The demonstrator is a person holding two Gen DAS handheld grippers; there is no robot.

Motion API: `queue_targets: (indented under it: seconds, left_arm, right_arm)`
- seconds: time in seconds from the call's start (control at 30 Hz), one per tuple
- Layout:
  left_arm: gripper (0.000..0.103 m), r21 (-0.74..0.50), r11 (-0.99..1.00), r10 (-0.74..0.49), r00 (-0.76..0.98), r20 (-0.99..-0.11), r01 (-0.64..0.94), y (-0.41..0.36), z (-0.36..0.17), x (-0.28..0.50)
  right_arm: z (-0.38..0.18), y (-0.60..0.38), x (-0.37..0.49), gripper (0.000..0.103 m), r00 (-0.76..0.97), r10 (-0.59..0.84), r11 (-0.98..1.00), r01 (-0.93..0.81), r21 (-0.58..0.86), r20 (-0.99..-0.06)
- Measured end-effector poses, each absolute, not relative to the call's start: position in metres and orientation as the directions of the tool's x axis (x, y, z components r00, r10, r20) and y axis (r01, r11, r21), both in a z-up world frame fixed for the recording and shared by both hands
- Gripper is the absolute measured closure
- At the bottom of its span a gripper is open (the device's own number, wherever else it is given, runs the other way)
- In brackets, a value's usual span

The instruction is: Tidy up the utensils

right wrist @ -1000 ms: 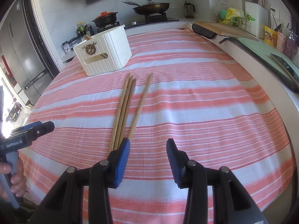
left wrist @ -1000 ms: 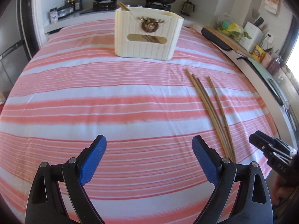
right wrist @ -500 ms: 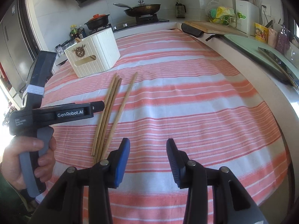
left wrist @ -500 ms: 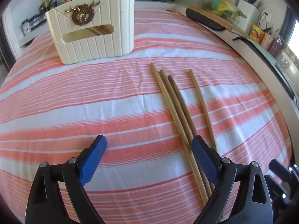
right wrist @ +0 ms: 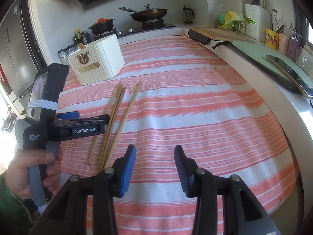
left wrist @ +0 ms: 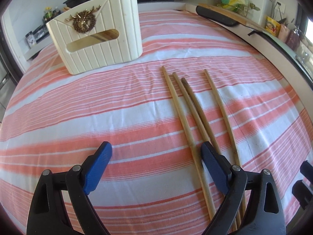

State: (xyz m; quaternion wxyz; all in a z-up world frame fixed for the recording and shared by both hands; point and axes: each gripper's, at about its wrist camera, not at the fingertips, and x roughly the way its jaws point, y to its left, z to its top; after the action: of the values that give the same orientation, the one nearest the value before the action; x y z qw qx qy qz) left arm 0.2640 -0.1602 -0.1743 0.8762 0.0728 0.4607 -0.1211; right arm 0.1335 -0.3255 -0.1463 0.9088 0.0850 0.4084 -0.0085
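Note:
Several wooden chopsticks [left wrist: 187,109] lie side by side on the striped cloth, also in the right wrist view [right wrist: 115,115]. A cream ribbed utensil holder [left wrist: 97,37] with a gold deer emblem stands behind them to the left, also in the right wrist view [right wrist: 97,62], with a chopstick end sticking out of it. My left gripper [left wrist: 156,166] is open and low over the cloth, its right finger at the near ends of the chopsticks; it also shows in the right wrist view [right wrist: 88,119]. My right gripper [right wrist: 154,164] is open and empty, just right of the chopsticks' near ends.
The table [right wrist: 195,107] is covered by a pink and white striped cloth. A raised counter edge [right wrist: 254,74] runs along the right with a cutting board, a phone and jars. A stove with pots [right wrist: 148,15] lies behind.
My left gripper has moved forward and right, down to the chopsticks' near ends. The right gripper has stayed almost still, open.

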Motion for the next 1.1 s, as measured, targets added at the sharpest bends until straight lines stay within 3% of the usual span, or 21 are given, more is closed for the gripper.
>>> queue_targets:
  seconds: [0.1, 0.2, 0.27, 0.33, 0.67, 0.9, 1.07, 1.1]
  left_arm:
    - [0.028, 0.008, 0.952, -0.17, 0.551, -0.817, 0.305, -0.16, -0.172, 0.265]
    - [0.061, 0.021, 0.946, -0.176, 0.563, -0.808, 0.325, -0.158, -0.169, 0.263]
    - [0.09, 0.031, 0.945, -0.169, 0.568, -0.805, 0.326, -0.156, -0.168, 0.26]
    - [0.094, 0.04, 0.946, -0.16, 0.573, -0.804, 0.321, -0.15, -0.168, 0.257]
    - [0.095, 0.041, 0.982, -0.078, 0.597, -0.799, 0.184, -0.054, -0.165, 0.226]
    - [0.094, -0.031, 0.998, -0.057, 0.583, -0.81, 0.055, 0.018, -0.168, 0.201]
    - [0.066, -0.059, 0.997, -0.076, 0.593, -0.801, 0.048, 0.024, -0.167, 0.19]
    - [0.065, -0.064, 0.997, -0.08, 0.595, -0.8, 0.047, 0.025, -0.167, 0.188]
  right_arm:
    - [-0.146, -0.322, 0.132, 0.062, 0.668, 0.066, 0.983, 0.084, 0.164, -0.741]
    - [-0.148, -0.321, 0.128, 0.062, 0.667, 0.066, 0.982, 0.087, 0.165, -0.742]
    - [-0.151, -0.321, 0.126, 0.062, 0.66, 0.065, 0.982, 0.089, 0.164, -0.748]
    - [-0.153, -0.32, 0.124, 0.062, 0.654, 0.065, 0.982, 0.091, 0.164, -0.753]
    - [-0.149, -0.318, 0.121, 0.062, 0.661, 0.069, 0.982, 0.089, 0.169, -0.747]
    - [-0.15, -0.316, 0.163, 0.062, 0.629, 0.098, 0.983, 0.061, 0.175, -0.771]
    - [-0.153, -0.301, 0.203, 0.064, 0.604, 0.153, 0.978, 0.023, 0.209, -0.782]
    - [-0.155, -0.297, 0.21, 0.068, 0.593, 0.16, 0.977, 0.02, 0.213, -0.789]
